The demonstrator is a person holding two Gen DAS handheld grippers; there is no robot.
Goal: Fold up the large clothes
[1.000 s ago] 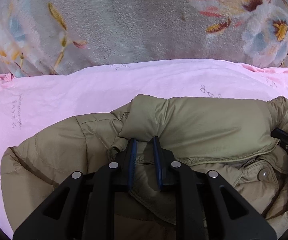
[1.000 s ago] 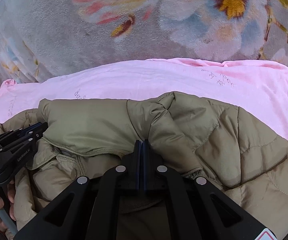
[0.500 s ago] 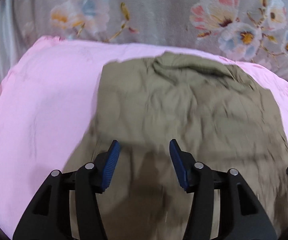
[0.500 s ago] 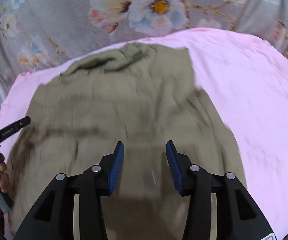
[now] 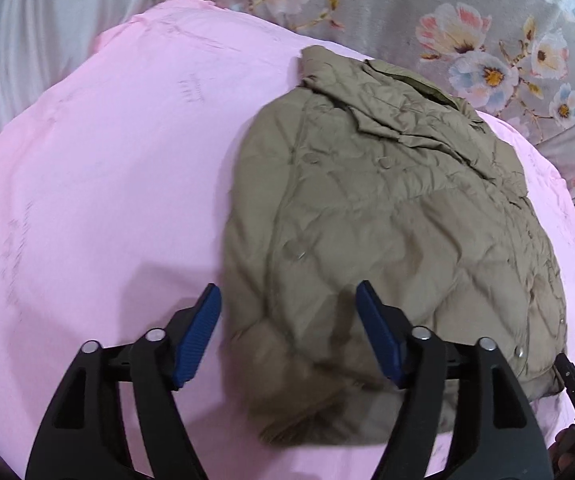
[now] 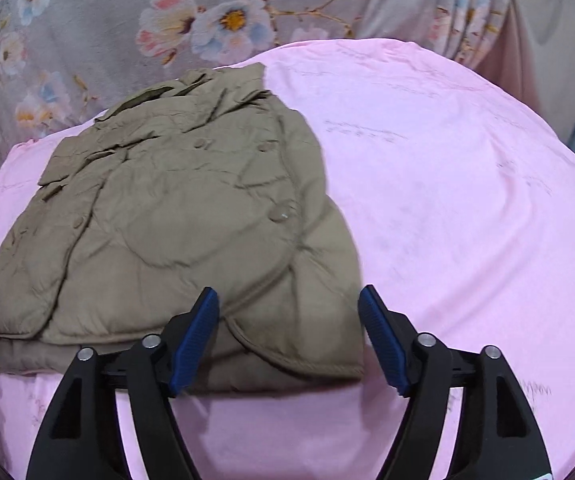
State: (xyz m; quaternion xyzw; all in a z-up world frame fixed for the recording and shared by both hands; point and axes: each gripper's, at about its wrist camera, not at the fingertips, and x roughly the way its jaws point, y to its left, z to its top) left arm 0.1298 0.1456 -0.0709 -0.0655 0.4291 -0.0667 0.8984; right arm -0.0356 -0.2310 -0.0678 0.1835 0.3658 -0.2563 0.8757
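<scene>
The khaki quilted jacket (image 6: pixel 175 232) lies folded into a compact rectangle on the pink sheet (image 6: pixel 447 200), collar toward the far edge where the sheet meets the floral blanket (image 6: pixel 87 40), hem fold nearest the grippers. This looks like the release step at the end of a fold: the left gripper (image 5: pixel 289 336) and the right gripper (image 6: pixel 289 336) both hover above the near edge of the bundle with their jaws opening, blue pads spread and nothing pinched between them. In the left view the jacket's near left corner sits under the gap; in the right view its near right corner does.

I'd judge the fold close to finished. The next move probably calls for either a light press to flatten the puffy top layer or one more fold across, gripping the near corners squarely.

There is plenty of bare sheet to the jacket's left and right; the far edge is tight against the blanket
</scene>
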